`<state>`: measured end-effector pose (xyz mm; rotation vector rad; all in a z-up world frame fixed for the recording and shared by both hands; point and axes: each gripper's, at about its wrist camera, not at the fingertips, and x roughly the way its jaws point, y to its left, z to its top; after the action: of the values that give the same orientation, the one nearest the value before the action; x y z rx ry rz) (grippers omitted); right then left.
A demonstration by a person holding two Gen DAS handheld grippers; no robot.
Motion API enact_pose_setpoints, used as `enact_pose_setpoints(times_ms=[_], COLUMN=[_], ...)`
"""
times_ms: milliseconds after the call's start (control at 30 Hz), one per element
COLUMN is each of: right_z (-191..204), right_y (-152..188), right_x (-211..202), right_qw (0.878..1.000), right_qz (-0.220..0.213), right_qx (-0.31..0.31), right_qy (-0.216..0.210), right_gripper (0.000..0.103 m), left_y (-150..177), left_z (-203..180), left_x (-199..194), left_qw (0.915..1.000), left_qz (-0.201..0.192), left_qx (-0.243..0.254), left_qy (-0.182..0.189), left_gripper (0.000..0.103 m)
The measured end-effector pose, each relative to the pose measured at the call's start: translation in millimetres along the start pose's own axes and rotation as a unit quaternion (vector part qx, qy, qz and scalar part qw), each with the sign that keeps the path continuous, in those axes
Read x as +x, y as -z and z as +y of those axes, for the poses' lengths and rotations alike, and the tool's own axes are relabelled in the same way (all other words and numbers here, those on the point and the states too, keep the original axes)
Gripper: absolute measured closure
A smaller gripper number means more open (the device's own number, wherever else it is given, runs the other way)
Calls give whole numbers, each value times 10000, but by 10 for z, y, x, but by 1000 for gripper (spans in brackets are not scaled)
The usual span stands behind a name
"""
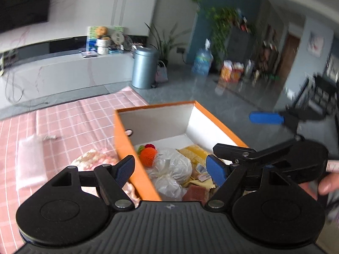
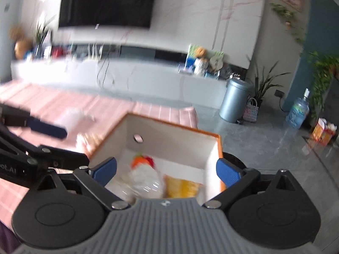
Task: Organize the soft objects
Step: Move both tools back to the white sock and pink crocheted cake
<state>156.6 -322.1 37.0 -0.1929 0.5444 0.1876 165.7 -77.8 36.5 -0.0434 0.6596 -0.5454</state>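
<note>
The orange box (image 1: 127, 148) sits on the pink checked cloth (image 1: 63, 118) and already holds several soft things: a knitted orange fruit (image 1: 148, 156), two clear bags with something white inside (image 1: 175, 165), a yellow packet (image 1: 196, 153) and a reddish-brown sponge block (image 1: 196, 193). So the sorting looks well advanced, but it is not finished.

The left gripper (image 1: 170, 168) hovers over the near left wall of the box. Its jaws stand wide apart and nothing is between them. The right gripper (image 2: 166, 170) hangs above the open box from the near side, also spread wide and empty; this view is blurred, so small details are not sure.

Outside the box, just to the left of the left gripper and close below its left finger, lies a fluffy pink and white thing (image 1: 95, 160) on the cloth. Farther to the left is a flat clear plastic bag (image 1: 31, 165).

The step in hand seems to be the search for the next thing. Probably the left gripper must go left and down, close gently on the fluffy thing, and carry it over the box wall.
</note>
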Motion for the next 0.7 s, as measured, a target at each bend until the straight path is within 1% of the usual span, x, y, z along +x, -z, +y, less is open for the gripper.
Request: enact_pose_setpoints(times_ms=[100,167,233,333,400,467,533,600,667,700], right_z=[177,301,445,674,833,1002,1175,1345,1500,1570], right_y=[51,88,138,184,216,256,312,370,431,439], right_x=[-91,-143,-194,-263,-301,-334,-344,-338,-323,-295], right_qw=[9986,9967,9953,9942,9943,9949,9964,9974,9977,9978], right_qz=[-314,-368,-438,-470,-514,-554,-584,-612,-606,-566], right_qx=[415,706,842,900,846,714,475,216,-79,-213], right_qy=[-77,-174,-198,-357,-407,-449,-385,-310,-302,-288], right_gripper=[3,3,3,3,3,3,4,5,14,16], left_y=[91,174,259,400,503,613,711,781,839,898], left_z=[167,278,397,556,664,782,905,985,1029,1053], left_x=[-191,-311,-429,-565,-638,-695,-732,-737,-744,-768], left_qw=[9991,9977,9961,9938,9926,9914,9897,9884,9884,9886], left_qz=[-282,-414,-519,-588,-576,-502,-425,-330,-263,-242], left_qx=[-300,-488,-625,-770,-876,-1036,-1226,-1309,-1292,-1256], left_qy=[-120,-223,-350,-545,-620,-615,-607,-689,-761,-797], left_gripper=[13,13,13,13,14,16,20,23,24,25])
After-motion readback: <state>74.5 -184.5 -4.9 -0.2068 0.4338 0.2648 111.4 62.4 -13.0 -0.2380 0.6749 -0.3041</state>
